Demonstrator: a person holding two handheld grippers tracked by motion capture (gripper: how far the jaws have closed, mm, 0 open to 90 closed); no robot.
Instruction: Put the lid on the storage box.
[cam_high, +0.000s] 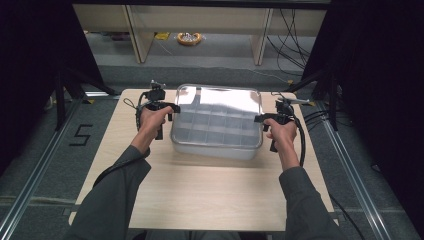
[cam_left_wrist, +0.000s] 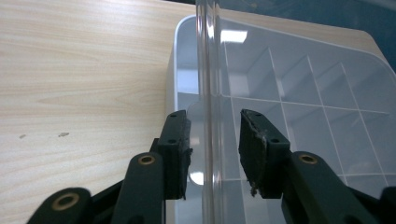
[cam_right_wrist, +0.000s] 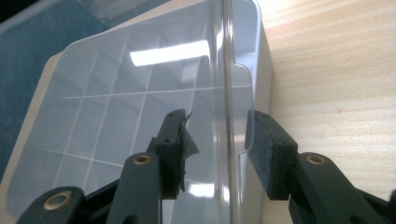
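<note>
High view looks down from above; both gripper views sit close, seemingly sharing the clear lid (cam_high: 218, 102).

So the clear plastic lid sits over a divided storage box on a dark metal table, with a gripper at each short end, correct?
Not quite: the table is light wood, not dark metal, as the high view shows. The clear plastic lid does sit over the divided storage box, with the left gripper and right gripper at its short ends.

Pale wooden table (cam_high: 210, 190), clear compartment box (cam_high: 217, 135) (lidded)
</note>
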